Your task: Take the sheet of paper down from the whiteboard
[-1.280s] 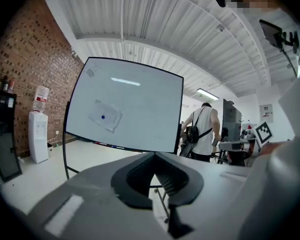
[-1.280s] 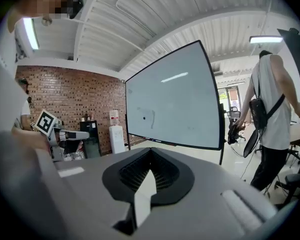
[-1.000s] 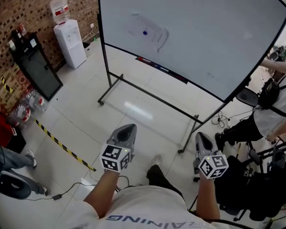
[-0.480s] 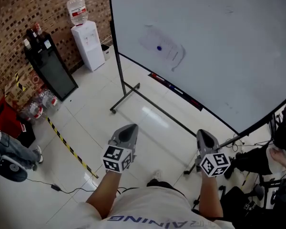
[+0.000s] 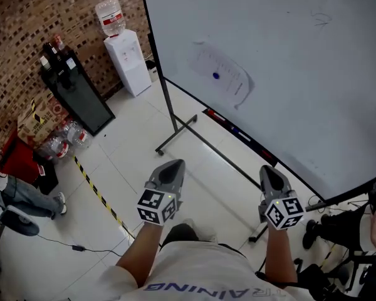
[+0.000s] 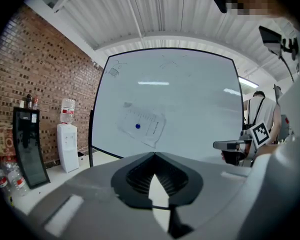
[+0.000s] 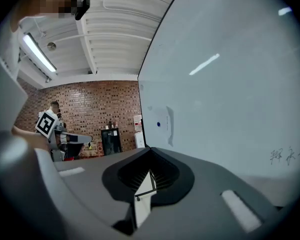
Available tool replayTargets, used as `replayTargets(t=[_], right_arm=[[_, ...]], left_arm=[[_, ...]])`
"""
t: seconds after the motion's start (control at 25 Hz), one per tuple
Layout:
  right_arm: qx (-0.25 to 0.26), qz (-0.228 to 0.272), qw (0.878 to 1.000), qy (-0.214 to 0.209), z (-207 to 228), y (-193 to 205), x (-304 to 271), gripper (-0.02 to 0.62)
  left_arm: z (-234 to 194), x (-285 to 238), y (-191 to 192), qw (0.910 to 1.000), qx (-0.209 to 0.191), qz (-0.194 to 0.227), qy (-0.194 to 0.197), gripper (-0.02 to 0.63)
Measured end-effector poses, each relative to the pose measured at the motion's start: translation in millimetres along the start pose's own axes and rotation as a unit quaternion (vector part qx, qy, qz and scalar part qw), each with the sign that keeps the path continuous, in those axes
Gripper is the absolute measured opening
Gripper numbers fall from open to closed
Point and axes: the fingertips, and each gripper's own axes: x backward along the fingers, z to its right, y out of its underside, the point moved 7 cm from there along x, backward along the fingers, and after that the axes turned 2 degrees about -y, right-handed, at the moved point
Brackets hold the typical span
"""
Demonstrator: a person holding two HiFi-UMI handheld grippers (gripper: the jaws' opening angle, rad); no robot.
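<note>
Notes from the remote station. I have the left gripper [image 5: 170, 168] and the right gripper [image 5: 269, 173] both up in front of the operator, side by side and well apart, pointing toward the large white freestanding whiteboard [image 5: 301, 49] on its black metal frame. Neither touches the board. In the left gripper view, the left gripper [image 6: 154, 158] has its jaws pressed together, narrow, with nothing between them. The right gripper view reads the same: the right gripper [image 7: 149, 153] has its jaws closed tight and empty. The thin white sheet of paper [image 5: 223, 78] is still on the whiteboard, in the board's left half, nearer its left edge than its right and somewhat above its lower edge. It hangs tilted, pinned by a small round blue magnet [image 5: 215, 76] near its middle, and a shadow runs along its right edge. A narrow marker tray [image 5: 237, 132] runs along the board's lower edge. Beyond the board's left edge, a white water dispenser with a clear bottle on top [image 5: 129, 60] stands against the red brick wall [image 5: 22, 39], with a tall black glass-front cabinet [image 5: 75, 98] beside it. A yellow-and-black striped tape line [image 5: 98, 194] crosses the white tiled floor [image 5: 135, 144].
</note>
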Motion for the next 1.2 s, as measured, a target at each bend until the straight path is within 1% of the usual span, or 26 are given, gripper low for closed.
replayTargets(t=[0.16, 0.36, 0.6, 0.68, 0.84, 0.92, 0.96, 1.12, 1.2], right_arm=[[0.0, -0.002, 1.0, 0.009, 10.8, -1.7, -19.3, 0.006], [0.013, -0.004, 0.999, 0.044, 25.8, -14.2, -50.0, 0.006], [0.028, 0.009, 0.994, 0.11, 31.8, -44.4, -112.7, 0.006], [0.031, 0.018, 0.99, 0.139, 29.6, -55.2, -127.6, 0.006], [0.024, 0.041, 0.98, 0.195, 24.6, -68.0, -148.5, 0.006], [0.021, 0.043, 0.974, 0.223, 21.3, -68.6, -150.8, 0.006], [0.021, 0.042, 0.972, 0.23, 21.5, -69.3, -153.5, 0.006], [0.018, 0.044, 0.97, 0.24, 26.4, -75.1, -166.3, 0.006], [0.022, 0.05, 0.969, 0.241, 29.8, -81.6, -171.1, 0.006]], left_arm=[[-15.5, -29.9, -9.5, 0.9999, -0.003, 0.004, 0.013, 0.002], [-49.0, -91.1, -21.8, 0.9987, -0.004, 0.017, 0.048, 0.002], [-104.1, -165.1, -46.9, 0.9933, -0.014, 0.021, 0.113, 0.002], [-122.3, -184.3, -58.1, 0.9899, -0.02, 0.017, 0.14, 0.002], [-153.5, -218.6, -74.7, 0.9828, -0.036, 0.005, 0.181, 0.002], [-157.5, -234.9, -79.3, 0.9776, -0.042, 0.003, 0.206, 0.002], [-157.6, -241.7, -81.1, 0.9758, -0.045, 0.003, 0.214, 0.002], [-153.1, -263.9, -86.6, 0.9696, -0.059, 0.012, 0.237, 0.002], [-148.5, -275.6, -90.3, 0.9679, -0.066, 0.017, 0.242, 0.002]])
